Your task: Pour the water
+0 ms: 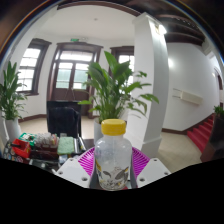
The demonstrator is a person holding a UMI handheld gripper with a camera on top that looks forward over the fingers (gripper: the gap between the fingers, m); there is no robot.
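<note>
Gripper (113, 170) clamps clear bottle (112, 160) (yellow cap, upright).

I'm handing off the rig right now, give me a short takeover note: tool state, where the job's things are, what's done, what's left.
Tool: shut on the bottle, both pink pads pressing its sides.
Bottle: clear plastic, upright, yellow cap on, lifted with the table off to the side of it.
Table: cluttered with small items; I cannot make out a cup or receiving vessel.
Done: bottle grasped.
Left: uncap, find the vessel, pour.
</note>
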